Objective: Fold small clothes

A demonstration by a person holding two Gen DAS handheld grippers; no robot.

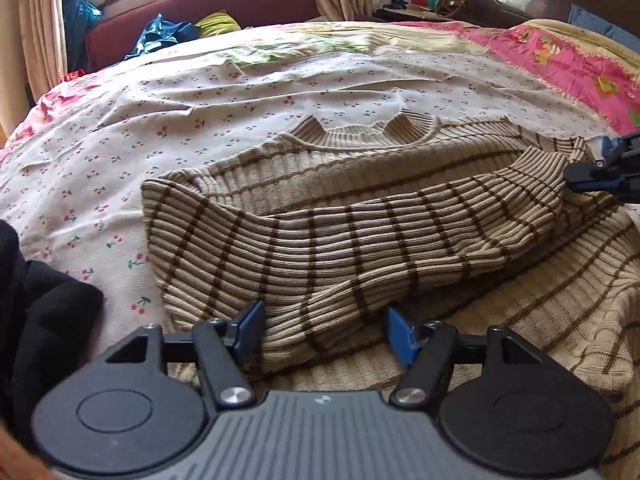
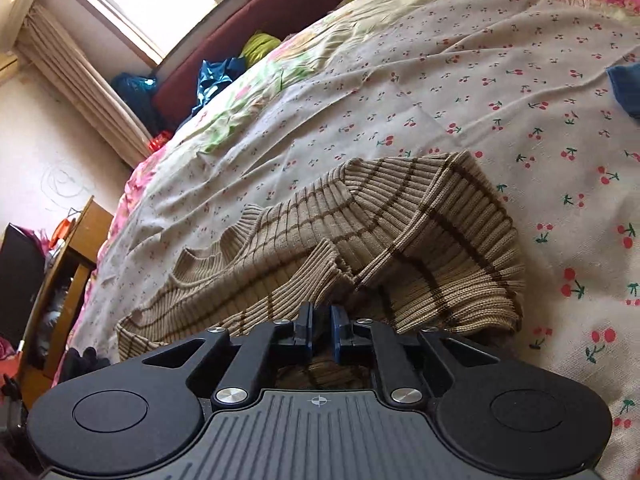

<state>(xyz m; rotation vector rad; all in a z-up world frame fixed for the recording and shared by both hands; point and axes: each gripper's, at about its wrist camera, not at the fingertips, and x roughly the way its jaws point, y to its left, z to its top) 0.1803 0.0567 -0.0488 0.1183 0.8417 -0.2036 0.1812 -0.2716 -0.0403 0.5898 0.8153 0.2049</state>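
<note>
Left gripper (image 1: 324, 334): jaws wide apart, blue pads standing either side of the near edge of the sweater (image 1: 352, 216); the pads are not pressing on the knit, so nothing is held.
Right gripper (image 2: 321, 326): jaws nearly together, a narrow slot between the pads. Knit lies just beyond and below the tips; whether any cloth is pinched cannot be told. In the left wrist view it sits at the sweater's right end (image 1: 600, 176).
Sweater location: on the bed (image 1: 160, 128), over the cherry-print sheet, in the near half of the mattress.
Sweater condition: beige ribbed knit with brown stripes, one sleeve (image 1: 420, 224) laid across the body, its cuff by the right gripper.
Orientation: collar (image 1: 368, 130) points away from the person, toward the far side of the bed.
Long axis: as it lies, the bundle runs left to right across the left wrist view; the folded sleeve follows that line.
Step in hand (judgement): taking the near edge to carry it over toward the collar.
Method advised: close on all layers at the edge, not the top one alone; keep both grippers level with each other so the fold line stays straight; lift low to avoid dragging the sleeve out of place.
Risk: loose ribbed knit may stretch or slip from a shallow pinch.
</note>
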